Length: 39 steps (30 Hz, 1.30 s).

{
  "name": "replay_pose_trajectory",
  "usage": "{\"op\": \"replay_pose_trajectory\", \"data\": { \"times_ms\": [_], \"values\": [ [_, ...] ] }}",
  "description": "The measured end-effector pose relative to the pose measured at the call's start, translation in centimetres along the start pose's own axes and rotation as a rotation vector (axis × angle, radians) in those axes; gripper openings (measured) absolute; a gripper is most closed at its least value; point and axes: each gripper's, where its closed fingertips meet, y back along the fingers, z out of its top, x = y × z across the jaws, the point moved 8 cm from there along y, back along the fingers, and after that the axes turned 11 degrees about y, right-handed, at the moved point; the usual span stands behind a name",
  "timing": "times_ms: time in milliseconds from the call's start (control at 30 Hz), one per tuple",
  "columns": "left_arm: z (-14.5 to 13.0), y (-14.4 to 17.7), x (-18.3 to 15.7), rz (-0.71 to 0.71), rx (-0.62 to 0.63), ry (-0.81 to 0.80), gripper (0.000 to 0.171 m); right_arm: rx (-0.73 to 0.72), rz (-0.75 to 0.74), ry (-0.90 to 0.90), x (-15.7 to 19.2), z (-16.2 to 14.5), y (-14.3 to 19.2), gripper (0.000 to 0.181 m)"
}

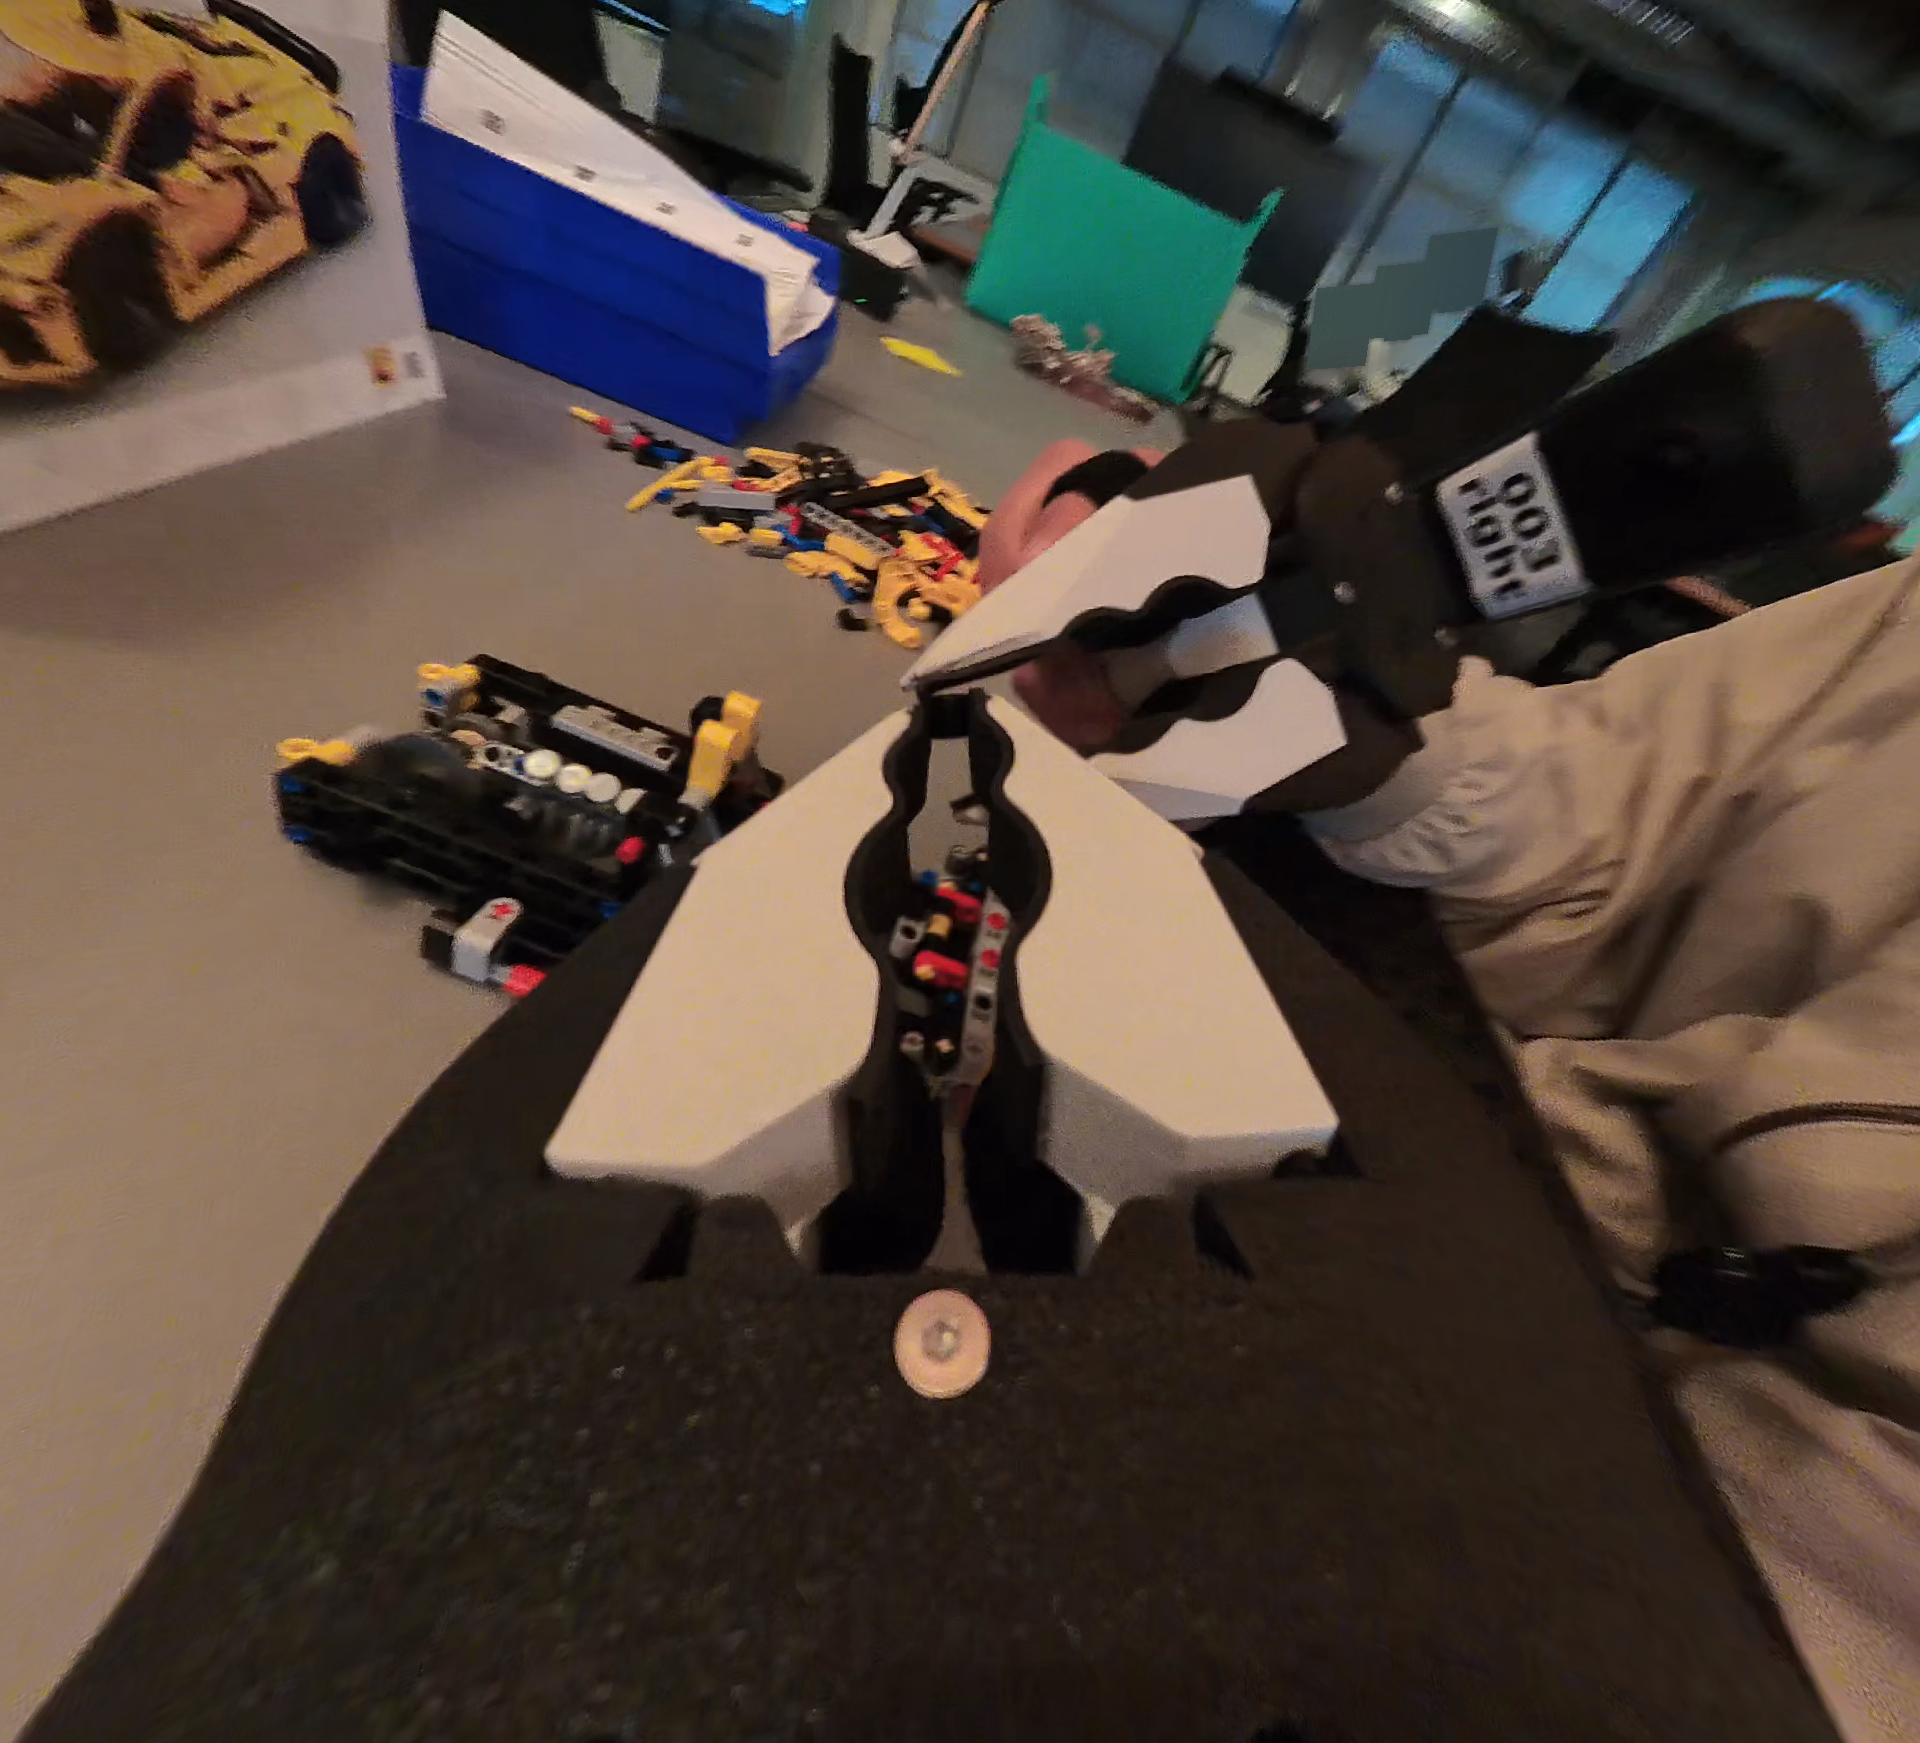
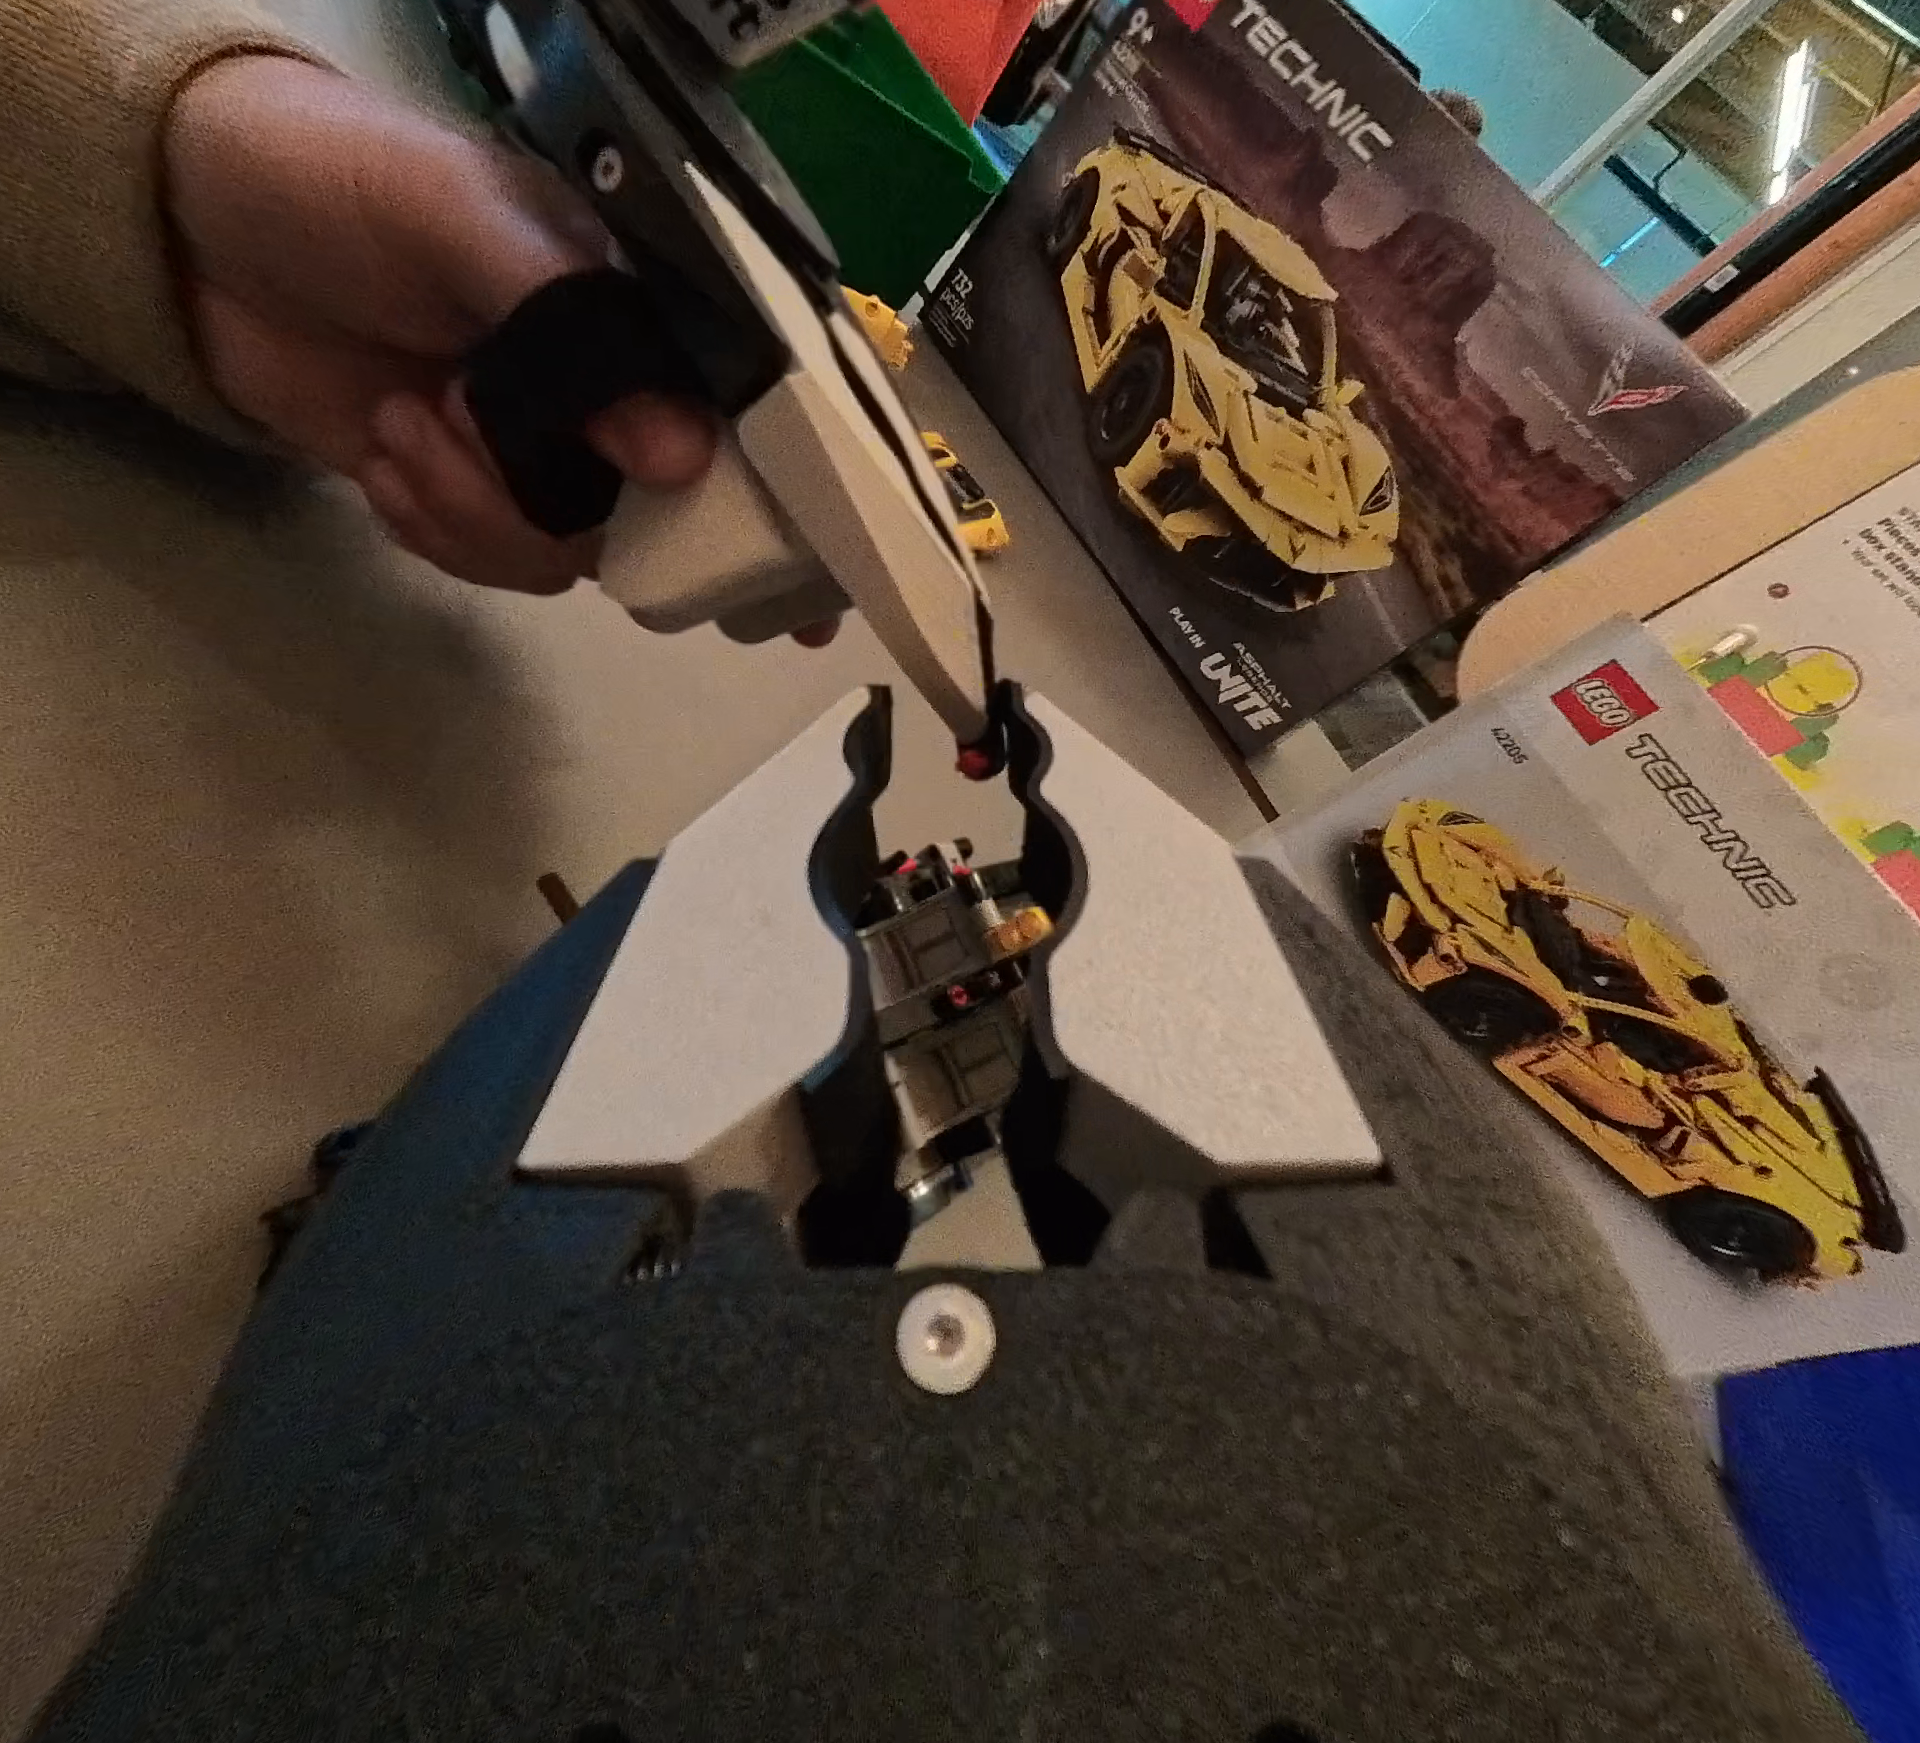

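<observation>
My left gripper (image 1: 948,714) is shut on a small black pin with a red end (image 2: 977,758), held at the fingertips above the table. In the right wrist view it (image 2: 971,727) comes in from the upper left, gripped by a hand (image 2: 343,322). My right gripper (image 2: 948,714) is slightly open, and its jaws stand on either side of the left gripper's tip and the pin. Its upper finger (image 1: 1122,571) meets my left tips from the right. A grey brick assembly (image 2: 935,966) shows through the gap below; I cannot tell whether anything holds it.
A black and yellow partly built chassis (image 1: 499,789) lies on the grey table (image 1: 208,1070), with a pile of loose yellow and black pieces (image 1: 852,530) behind. A box picturing a yellow car (image 2: 1299,343), a booklet (image 2: 1610,966), a blue bin (image 1: 582,280) and a green bin (image 1: 1101,259) stand around.
</observation>
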Motion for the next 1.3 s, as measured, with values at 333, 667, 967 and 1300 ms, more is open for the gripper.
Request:
{"op": "replay_pose_trajectory", "data": {
  "times_ms": [333, 667, 967, 1300],
  "values": [
    [0.3, 0.6, 1.5, 0.12, -0.04, 0.037, 0.007, 0.099, -0.028, 0.021, -0.3, -1.1, -0.4, 0.021],
    [-0.2, 0.1, 1.2, 0.113, 0.001, 0.029, 0.007, 0.11, -0.055, 0.075, 0.1, -1.1, -0.6, 0.004],
    [-0.3, 0.0, 1.4, 0.128, 0.026, 0.028, 0.006, 0.165, -0.019, 0.087, 0.0, -0.9, -0.7, 0.003],
    [0.2, -0.5, 0.0, 0.348, 0.055, -0.161, 0.005, 0.234, -0.074, 0.135, -0.2, -0.6, -0.8, 0.002]
  ]
}}
